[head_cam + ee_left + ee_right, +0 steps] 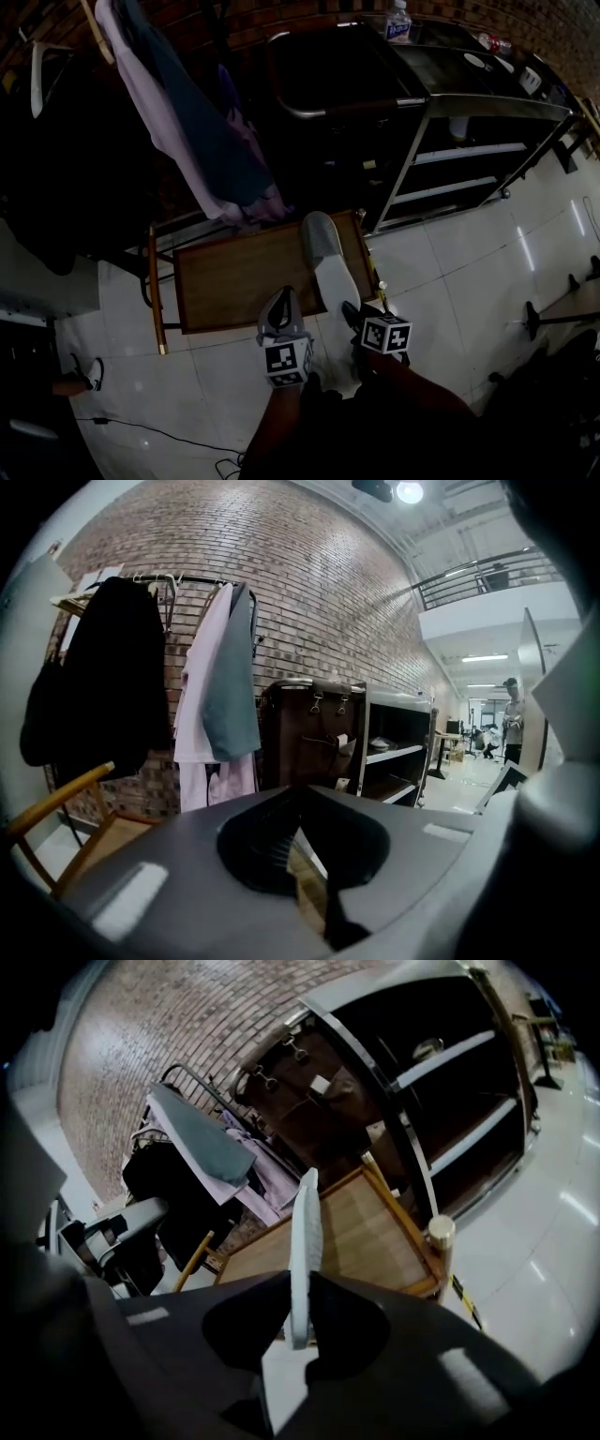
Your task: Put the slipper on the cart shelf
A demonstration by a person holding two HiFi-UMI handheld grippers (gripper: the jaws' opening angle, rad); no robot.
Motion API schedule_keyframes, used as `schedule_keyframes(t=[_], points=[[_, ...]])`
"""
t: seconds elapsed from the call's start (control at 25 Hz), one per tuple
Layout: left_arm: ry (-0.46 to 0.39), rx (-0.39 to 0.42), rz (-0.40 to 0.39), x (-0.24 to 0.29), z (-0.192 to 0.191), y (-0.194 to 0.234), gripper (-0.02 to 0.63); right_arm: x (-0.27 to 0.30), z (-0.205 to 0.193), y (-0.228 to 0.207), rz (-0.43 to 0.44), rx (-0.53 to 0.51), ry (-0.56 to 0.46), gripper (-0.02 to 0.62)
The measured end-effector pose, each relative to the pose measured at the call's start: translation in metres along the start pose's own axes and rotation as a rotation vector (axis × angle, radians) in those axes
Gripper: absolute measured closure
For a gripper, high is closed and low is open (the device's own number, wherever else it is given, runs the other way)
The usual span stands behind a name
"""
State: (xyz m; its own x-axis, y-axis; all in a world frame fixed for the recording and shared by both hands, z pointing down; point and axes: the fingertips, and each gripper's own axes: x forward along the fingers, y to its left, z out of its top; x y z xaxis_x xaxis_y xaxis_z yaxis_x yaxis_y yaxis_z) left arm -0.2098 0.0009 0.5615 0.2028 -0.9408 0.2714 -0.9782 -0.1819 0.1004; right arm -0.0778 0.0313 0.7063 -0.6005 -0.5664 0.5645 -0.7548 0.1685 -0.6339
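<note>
While the right gripper (351, 315) clamps the near end of the grey slipper (326, 255), the head view shows the slipper reaching straight ahead of its tips, over the right part of a wooden chair seat (234, 281). Whether it rests on the seat I cannot tell. Just to the left of that gripper is the left gripper (284, 298), its jaws pressed together on nothing, tips toward the seat's front edge. The cart (487, 105) stands well ahead and to the right of both grippers, apart from the slipper, with a bottle (397, 21) on top.

From the left gripper view, the jaws meet in a point with nothing between them. Hanging clothes (220, 686) are ahead and to the left, and the cart's shelves are ahead and to the right.

From the right gripper view, both pads press on the slipper, which shows edge-on as a thin pale band rising ahead of the jaws. The chair seat lies just beyond it, and the cart is farther ahead on the right.
</note>
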Motion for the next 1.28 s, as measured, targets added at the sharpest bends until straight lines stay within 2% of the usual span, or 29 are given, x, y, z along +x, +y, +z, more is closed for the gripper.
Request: schedule_keyframes(t=[0.16,0.36,0.68,1.0,1.28], points=[[-0.004,-0.016,-0.009,0.005,0.004,0.001,0.591,-0.011,0.034,0.020,0.009,-0.117,-0.097,0.544],[-0.023,-0.017,0.001,0.012,0.016,0.004,0.591,-0.030,0.083,0.055,0.035,-0.257,-0.291,0.543],[-0.109,0.006,-0.007,0.015,0.054,0.007,0.591,-0.061,0.158,0.117,0.040,-0.465,-0.528,0.543],[-0.159,0.076,0.007,0.014,0.077,0.013,0.591,-0.083,0.196,0.145,-0.031,-0.641,-0.649,0.541],[-0.249,0.088,0.026,0.012,0.107,0.008,0.591,-0.096,0.213,0.155,-0.018,-0.671,-0.694,0.540]])
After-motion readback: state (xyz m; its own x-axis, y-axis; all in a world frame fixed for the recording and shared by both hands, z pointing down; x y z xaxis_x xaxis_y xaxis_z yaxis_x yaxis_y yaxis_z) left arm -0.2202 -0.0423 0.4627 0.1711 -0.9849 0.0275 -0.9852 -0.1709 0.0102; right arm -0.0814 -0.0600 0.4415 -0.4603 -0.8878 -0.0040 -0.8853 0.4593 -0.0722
